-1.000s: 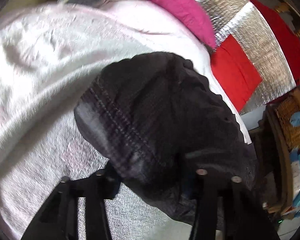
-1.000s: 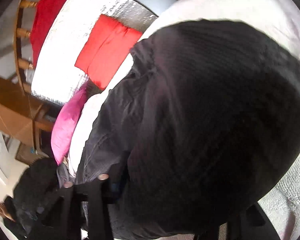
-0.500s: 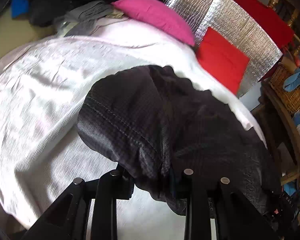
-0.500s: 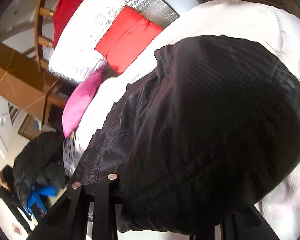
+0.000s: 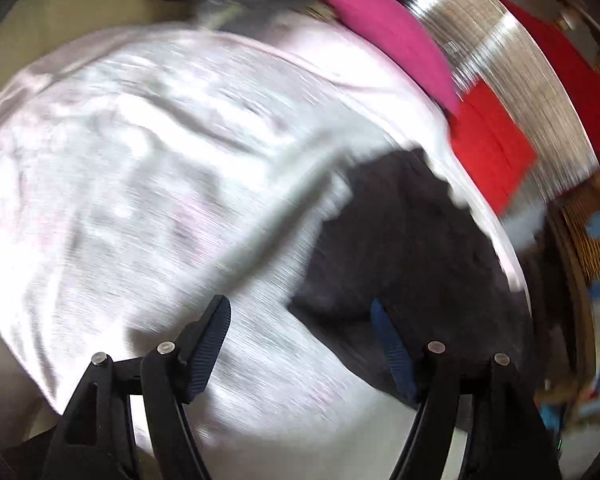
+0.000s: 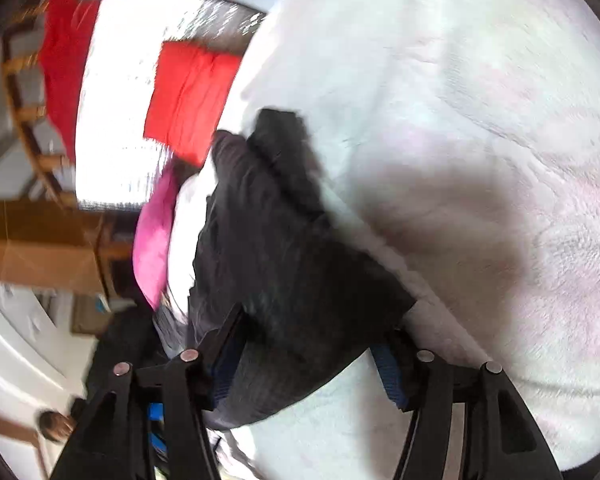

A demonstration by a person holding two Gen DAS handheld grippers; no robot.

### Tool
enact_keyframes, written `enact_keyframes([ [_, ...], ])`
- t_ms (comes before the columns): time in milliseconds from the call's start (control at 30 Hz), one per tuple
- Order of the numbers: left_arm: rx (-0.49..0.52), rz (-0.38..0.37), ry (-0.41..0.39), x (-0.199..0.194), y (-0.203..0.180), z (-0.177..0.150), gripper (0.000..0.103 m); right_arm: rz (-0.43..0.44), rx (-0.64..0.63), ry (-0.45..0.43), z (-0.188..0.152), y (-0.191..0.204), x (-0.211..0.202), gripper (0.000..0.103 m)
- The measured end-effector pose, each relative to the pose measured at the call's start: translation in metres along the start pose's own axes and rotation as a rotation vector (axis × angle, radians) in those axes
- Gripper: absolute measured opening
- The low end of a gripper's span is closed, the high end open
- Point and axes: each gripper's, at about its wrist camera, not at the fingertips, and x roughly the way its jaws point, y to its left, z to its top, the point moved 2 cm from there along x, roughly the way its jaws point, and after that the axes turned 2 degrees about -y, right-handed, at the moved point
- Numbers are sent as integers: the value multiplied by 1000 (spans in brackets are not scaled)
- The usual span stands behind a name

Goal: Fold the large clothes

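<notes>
While the dark garment (image 5: 412, 248) lies bunched on the pale blanket (image 5: 148, 168) of the bed, towards the edge nearest the red cushion (image 5: 488, 148), I read this as the release at the end of a fold or a lay-down. In the right wrist view the same dark garment (image 6: 284, 264) runs as a long crumpled strip from my fingers up towards the pink pillow (image 6: 152, 248). Both views are smeared, so fine creases are beyond me.

My left gripper (image 5: 300, 344) is opening and has nothing between its fingers (image 5: 208, 344); only bare blanket shows in the gap, with the garment's near corner just behind the other finger. My right gripper (image 6: 308, 364) is opening too. Cloth does sit between its fingers (image 6: 388, 372), but they stand apart from it and I see no pinch, so I take it as let go rather than held.

As I judge it, the garment is far from neatly folded: it looks lumpy and narrow. The next move calls for picking fresh hold points, likely two corners or a hem edge, one per gripper, then drawing the cloth flat before doubling it over. I would need to close on the dark fabric alone, since the fleecy blanket underneath could easily come up with it.

Beyond the bed stand a silver foil panel (image 5: 512, 80) and a wicker basket (image 5: 592, 232).
</notes>
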Motion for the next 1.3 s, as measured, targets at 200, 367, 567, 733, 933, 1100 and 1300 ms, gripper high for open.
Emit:
enact_keyframes([
  [200,-21,-26,21,21,-3,5,71,-12,23,-107,5,3,12,65],
  [367,47,-51,-2,29,-15,0,33,-31,1,-176,3,4,5,56],
  [567,92,-78,-55,21,-20,9,17,-97,-256,-277,-9,44,-15,38],
  [733,73,-31,19,43,-3,3,24,-213,-312,-276,-11,44,-3,38],
  [933,130,48,-12,26,-7,9,41,-157,-176,-178,4,25,-18,54],
  [1100,194,112,-141,-10,-8,26,59,-202,-123,-222,14,21,-74,59],
  [1300,339,104,-107,11,-39,30,67,-236,-254,-346,39,53,-92,80],
])
